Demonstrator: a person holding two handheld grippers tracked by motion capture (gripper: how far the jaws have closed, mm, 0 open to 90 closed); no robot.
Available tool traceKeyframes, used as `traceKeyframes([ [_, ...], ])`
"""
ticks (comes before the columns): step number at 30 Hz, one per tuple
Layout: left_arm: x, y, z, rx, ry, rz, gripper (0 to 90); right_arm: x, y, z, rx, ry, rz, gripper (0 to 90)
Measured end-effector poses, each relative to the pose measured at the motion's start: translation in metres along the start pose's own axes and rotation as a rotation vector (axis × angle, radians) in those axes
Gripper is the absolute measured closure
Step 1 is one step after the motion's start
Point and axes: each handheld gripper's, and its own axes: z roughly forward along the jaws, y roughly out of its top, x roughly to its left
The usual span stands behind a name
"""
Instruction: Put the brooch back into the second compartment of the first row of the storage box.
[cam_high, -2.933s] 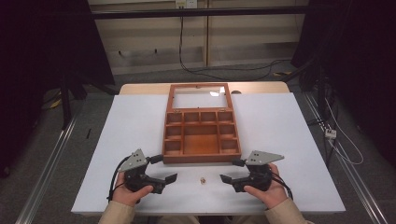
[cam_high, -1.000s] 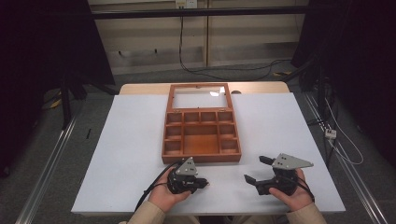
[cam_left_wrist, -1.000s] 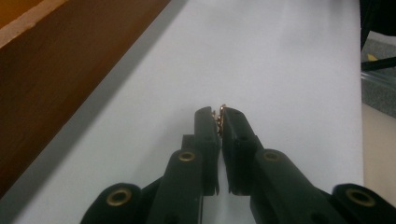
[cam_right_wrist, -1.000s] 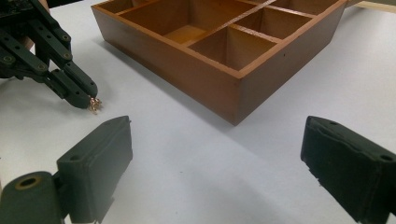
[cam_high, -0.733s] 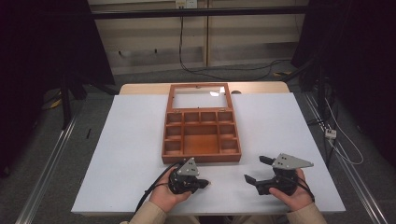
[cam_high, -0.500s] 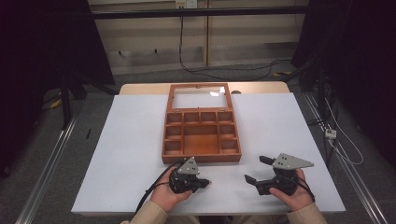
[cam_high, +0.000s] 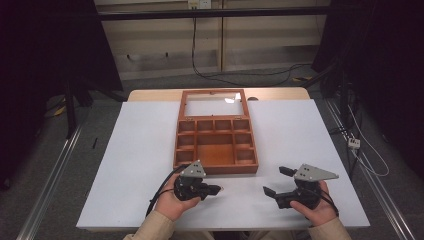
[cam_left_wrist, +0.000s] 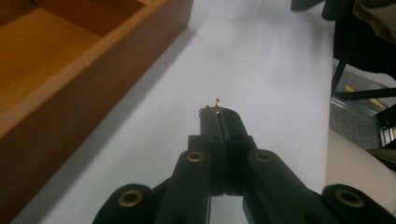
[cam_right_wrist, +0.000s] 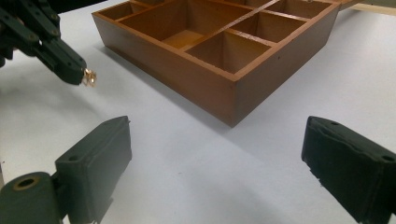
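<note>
A small gold piece, perhaps a ring or earring (cam_left_wrist: 217, 105), sticks out from the tips of my left gripper (cam_high: 216, 189), which is shut on it just above the white table. From the right gripper view the same gold piece (cam_right_wrist: 89, 77) glints at the left gripper's tip (cam_right_wrist: 70, 65). The wooden compartment box (cam_high: 216, 145) lies just beyond, its front wall (cam_left_wrist: 93, 79) to the left of the left gripper. My right gripper (cam_high: 275, 182) rests at the front right, jaws wide apart with nothing between its fingers (cam_right_wrist: 95, 156).
The box's open glass lid (cam_high: 215, 104) lies flat behind it. The white table top (cam_high: 135, 150) has free room left and right of the box. Cables and a metal frame (cam_high: 360, 145) lie on the floor to the right.
The left gripper moved from the front left to the small piece in front of the box and shut on it. The right gripper shifted slightly right. In the last second, little moved.
</note>
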Motion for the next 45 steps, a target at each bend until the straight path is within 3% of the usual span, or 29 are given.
traceKeyframes([
  [5,0.007,0.01,-0.009,-0.008,0.013,-0.022,90.0,-0.001,-0.001,-0.001,-0.001,-0.001,0.003,8.3],
  [23,0.026,0.034,-0.02,-0.006,0.051,-0.039,90.0,-0.003,-0.001,-0.002,-0.003,0.002,0.006,8.3],
  [25,0.028,0.037,-0.022,0.0,0.083,-0.038,90.0,-0.003,-0.001,-0.002,-0.002,0.002,0.007,8.3],
  [26,0.03,0.038,-0.023,-0.009,0.063,-0.043,90.0,-0.003,-0.001,-0.002,-0.003,0.003,0.007,8.3],
  [28,0.032,0.04,-0.025,-0.001,0.071,-0.038,90.0,-0.002,-0.002,-0.002,-0.001,0.005,0.008,8.3],
  [31,0.034,0.043,-0.024,0.001,0.094,-0.042,90.0,-0.002,-0.002,-0.001,0.003,0.007,0.005,8.3],
  [32,0.036,0.044,-0.024,0.0,0.077,-0.042,90.0,-0.001,-0.002,-0.001,0.004,0.008,0.005,8.3],
  [34,0.038,0.046,-0.024,-0.002,0.079,-0.046,90.0,-0.002,-0.002,-0.001,0.003,0.007,0.005,8.3],
  [35,0.038,0.047,-0.023,0.005,0.1,-0.046,90.0,-0.002,-0.002,-0.001,0.002,0.007,0.004,8.3],
  [37,0.041,0.048,-0.022,0.0,0.084,-0.048,90.0,-0.002,-0.001,-0.002,0.0,0.007,0.005,8.3],
  [41,0.043,0.053,-0.022,0.013,0.111,-0.044,90.0,-0.002,-0.001,-0.002,-0.001,0.007,0.005,8.3],
  [42,0.045,0.053,-0.022,0.011,0.095,-0.045,90.0,-0.002,-0.002,-0.002,0.0,0.008,0.005,8.3],
  [45,0.048,0.056,-0.021,0.009,0.102,-0.046,90.0,-0.002,-0.002,-0.002,-0.001,0.008,0.006,8.3],
])
